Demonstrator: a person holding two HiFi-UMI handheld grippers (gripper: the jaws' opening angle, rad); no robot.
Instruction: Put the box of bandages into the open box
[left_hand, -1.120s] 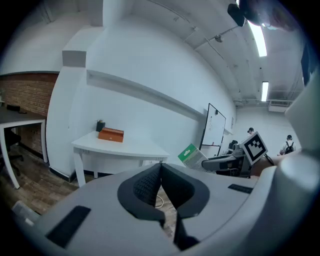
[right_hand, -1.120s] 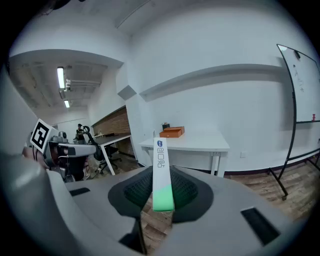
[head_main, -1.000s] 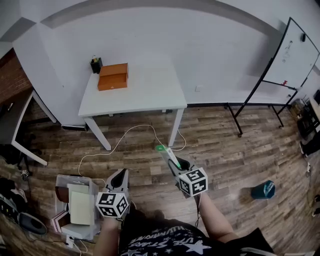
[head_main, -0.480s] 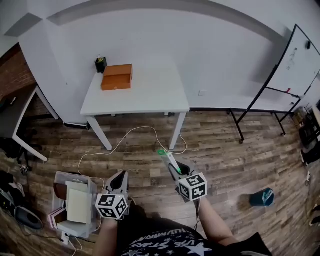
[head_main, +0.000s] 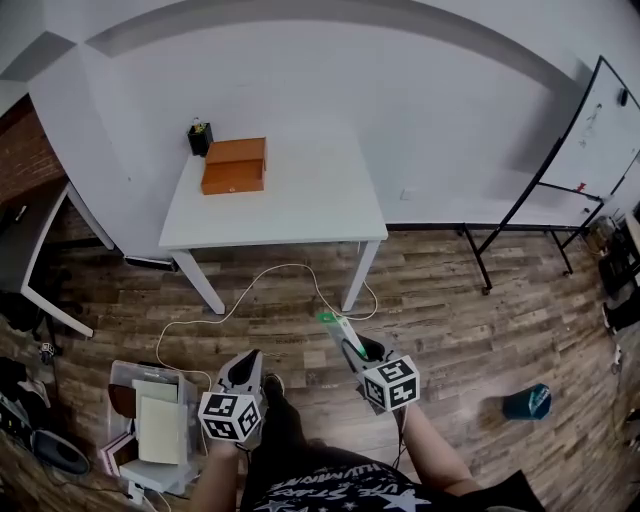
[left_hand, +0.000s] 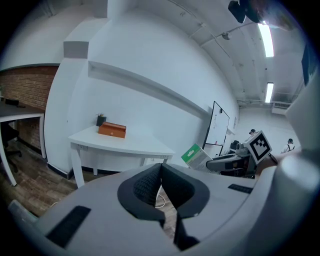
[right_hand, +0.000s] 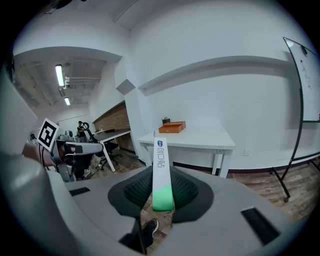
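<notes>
A flat green-and-white box of bandages (head_main: 336, 327) sticks out forward from my right gripper (head_main: 350, 345), which is shut on its green end (right_hand: 161, 192). An orange box (head_main: 234, 165) lies at the far left corner of a white table (head_main: 290, 205) well ahead of me; whether it is open I cannot tell. It also shows small in both gripper views (left_hand: 111, 130) (right_hand: 172, 127). My left gripper (head_main: 245, 362) is held low beside the right one. Its dark pads (left_hand: 145, 185) are pressed together with nothing between them.
A black pen holder (head_main: 199, 137) stands behind the orange box. On the wooden floor lie a white cable (head_main: 240, 285), a clear plastic bin (head_main: 150, 425) of items at my left, and a teal object (head_main: 527, 401) at right. A whiteboard (head_main: 590, 130) stands right, a dark desk (head_main: 25, 250) left.
The table, cable and plastic bin have slid lower in the head view, as the person steps toward the table. Both grippers keep their pose; the bandage box stays gripped.
</notes>
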